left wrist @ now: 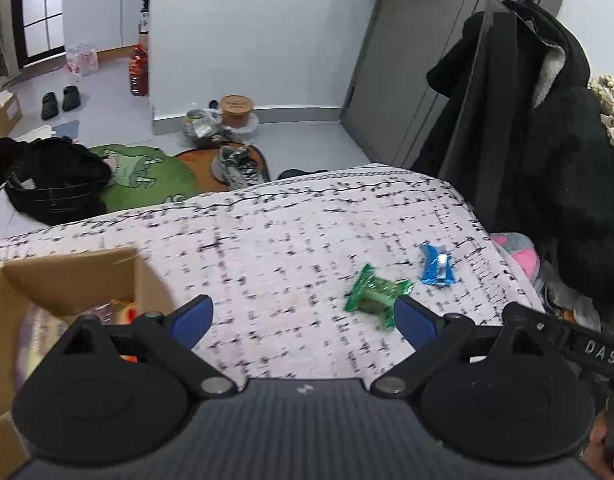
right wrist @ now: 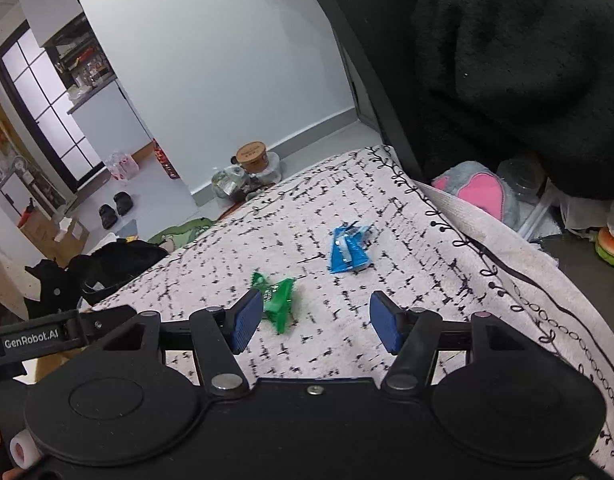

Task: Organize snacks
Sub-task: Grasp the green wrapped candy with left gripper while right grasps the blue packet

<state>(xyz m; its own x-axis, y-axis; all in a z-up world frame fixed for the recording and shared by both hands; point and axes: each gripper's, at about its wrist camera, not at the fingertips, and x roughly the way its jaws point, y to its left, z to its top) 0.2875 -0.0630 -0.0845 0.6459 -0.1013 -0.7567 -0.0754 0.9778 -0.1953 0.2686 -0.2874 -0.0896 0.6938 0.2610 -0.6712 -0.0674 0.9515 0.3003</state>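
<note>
Both grippers hover above the patterned cloth (left wrist: pixel 267 248), angled downward. My left gripper (left wrist: pixel 303 316) stands wide, nothing between its blue pads (left wrist: pixel 191 316); my right gripper (right wrist: pixel 315 320) is parted about halfway, also with nothing in it. Green snack wrapper (left wrist: pixel 373 294): crinkled foil, twisted ends, lying on the cloth just ahead of the left gripper's right pad; in the right view it sits just beside the left pad. Blue snack packet (left wrist: pixel 437 266): flat, shiny, lying near the green one, slightly farther off. Cardboard box (left wrist: pixel 67 276) at the cloth's left: open top, holds colourful packets that I cannot tell apart.
</note>
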